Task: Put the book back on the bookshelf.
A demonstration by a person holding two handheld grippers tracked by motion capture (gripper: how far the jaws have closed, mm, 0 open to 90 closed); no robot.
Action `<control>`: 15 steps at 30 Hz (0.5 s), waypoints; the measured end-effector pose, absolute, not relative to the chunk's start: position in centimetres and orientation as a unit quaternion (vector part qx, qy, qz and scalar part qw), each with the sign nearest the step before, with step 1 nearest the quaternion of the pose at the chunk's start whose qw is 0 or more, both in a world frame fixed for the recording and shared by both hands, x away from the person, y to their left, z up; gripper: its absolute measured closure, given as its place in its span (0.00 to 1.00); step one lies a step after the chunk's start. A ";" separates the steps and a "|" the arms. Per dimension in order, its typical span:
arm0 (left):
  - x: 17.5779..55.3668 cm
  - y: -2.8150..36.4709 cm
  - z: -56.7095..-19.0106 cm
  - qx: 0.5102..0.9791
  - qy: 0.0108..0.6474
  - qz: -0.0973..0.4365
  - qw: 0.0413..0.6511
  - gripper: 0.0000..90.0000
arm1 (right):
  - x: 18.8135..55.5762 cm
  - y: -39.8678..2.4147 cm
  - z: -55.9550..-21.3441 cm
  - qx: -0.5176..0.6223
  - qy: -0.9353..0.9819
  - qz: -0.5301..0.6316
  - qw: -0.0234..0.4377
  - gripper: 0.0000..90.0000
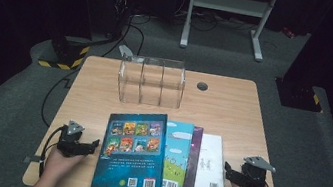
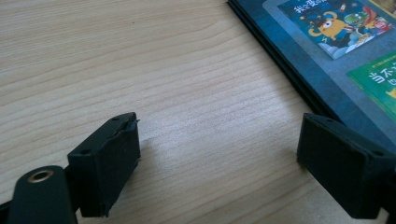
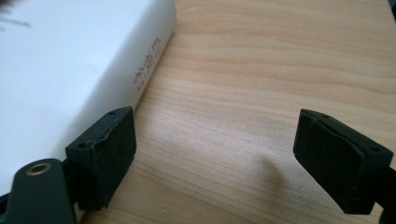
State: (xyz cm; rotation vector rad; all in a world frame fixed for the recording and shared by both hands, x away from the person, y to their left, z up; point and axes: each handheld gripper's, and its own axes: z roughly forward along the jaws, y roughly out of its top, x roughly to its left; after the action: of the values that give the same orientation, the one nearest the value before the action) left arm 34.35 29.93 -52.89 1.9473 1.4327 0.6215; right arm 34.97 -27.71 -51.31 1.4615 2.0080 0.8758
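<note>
Books lie in an overlapping row on the near half of the light wooden table point(image 1: 233, 109), and by my count there are 4. From left to right: a large dark-blue picture book with a grid of small cover pictures point(image 1: 130, 156) on top, a light-blue picture book with a green lower half point(image 1: 176, 158) tucked under its right edge, a thin dark purple book point(image 1: 192, 163) showing as a narrow strip, and a thick white book with a barcode point(image 1: 211, 165) at the right end.

Behind them stands 1 clear plastic organiser with 3 compartments point(image 1: 151, 81), with nothing inside that I can see.

There are 2 grippers. At the left, the left gripper point(image 1: 79, 146) rests on the table just beside the dark-blue book, jaws wide apart with bare wood between them. At the right, the right gripper point(image 1: 239, 178) sits beside the white book, its jaws likewise spread and holding nothing.

I judge this to be the very start: the books are probably meant to go upright into the organiser, and none is lifted yet. The next move calls for a jaw to slip under a cover edge, most easily the top dark-blue book's, while the other gripper steadies the row.
</note>
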 end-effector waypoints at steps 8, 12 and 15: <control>34.1 30.2 -52.5 0.727 0.555 0.234 0.328 0.14 | 34.1 -27.2 -49.3 0.532 0.721 0.369 0.247 0.14; 33.9 30.0 -51.9 0.727 0.548 0.233 0.341 0.14 | 33.6 -26.4 -48.6 0.511 0.730 0.378 0.249 0.15; 33.4 29.7 -51.1 0.719 0.538 0.247 0.364 0.14 | 33.3 -25.5 -48.2 0.500 0.735 0.384 0.249 0.15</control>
State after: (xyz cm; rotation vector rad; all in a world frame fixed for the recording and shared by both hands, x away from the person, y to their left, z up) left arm 33.43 29.66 -51.06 1.8509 1.3843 0.6355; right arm 33.31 -25.52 -48.21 1.3627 2.0036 1.0456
